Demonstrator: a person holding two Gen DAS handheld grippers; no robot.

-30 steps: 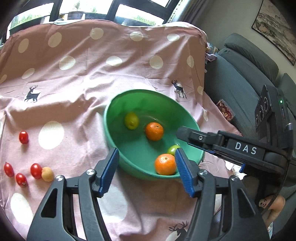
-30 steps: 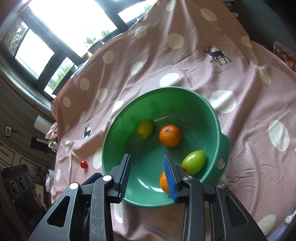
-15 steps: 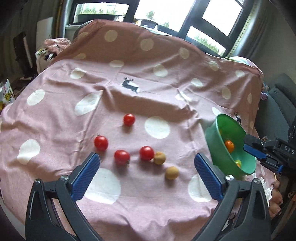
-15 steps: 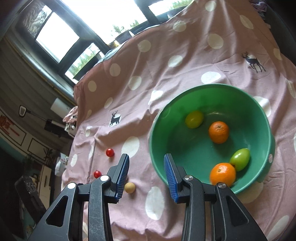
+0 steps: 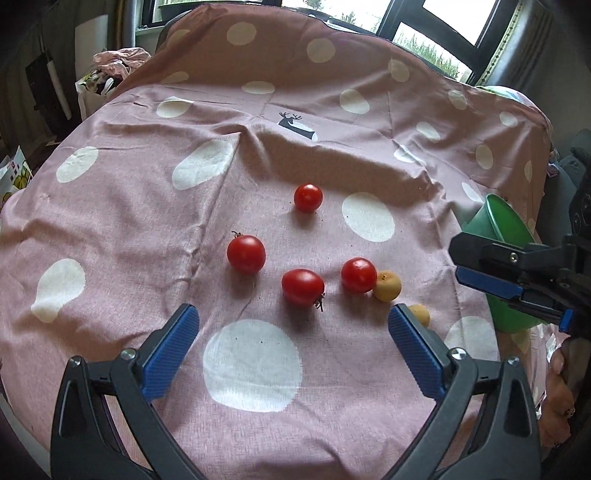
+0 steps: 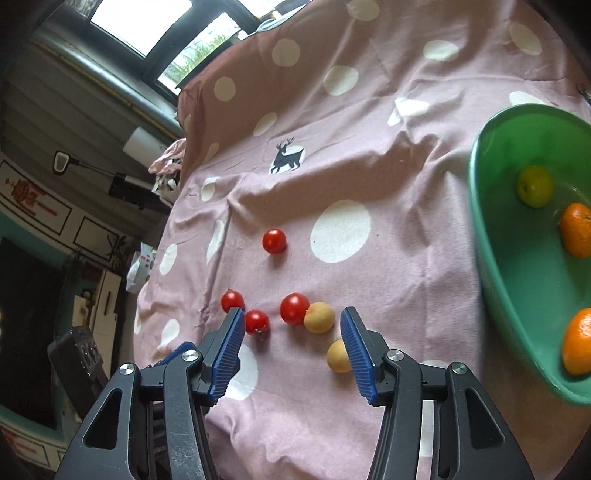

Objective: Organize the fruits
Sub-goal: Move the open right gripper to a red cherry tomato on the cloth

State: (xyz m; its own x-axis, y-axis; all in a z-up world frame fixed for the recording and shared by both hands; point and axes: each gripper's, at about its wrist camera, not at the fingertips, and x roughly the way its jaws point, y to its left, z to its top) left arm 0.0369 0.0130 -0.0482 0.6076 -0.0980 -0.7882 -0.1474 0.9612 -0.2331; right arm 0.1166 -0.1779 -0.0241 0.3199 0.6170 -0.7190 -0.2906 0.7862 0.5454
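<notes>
Several red tomatoes (image 5: 303, 287) and two small yellow fruits (image 5: 386, 285) lie on the pink polka-dot cloth (image 5: 147, 229). My left gripper (image 5: 291, 332) is open and empty just in front of them. My right gripper (image 6: 291, 332) is open and empty above the same group; its right finger (image 6: 356, 350) partly covers a yellow fruit (image 6: 337, 356). The green bowl (image 6: 491, 236) at the right holds two oranges (image 6: 576, 229) and a green fruit (image 6: 534, 185). In the left wrist view the right gripper (image 5: 495, 273) shows in front of the bowl (image 5: 506, 221).
The cloth drapes over a rounded surface and drops off at the left and near edges. A window (image 5: 406, 22) lies behind. Clutter and furniture (image 6: 85, 229) stand to the left. A dark device (image 6: 79, 362) is at the lower left of the right wrist view.
Both grippers have swung left, away from the bowl and toward the tomatoes and yellow fruits, and come closer to them. The right gripper's jaws have opened wider.
</notes>
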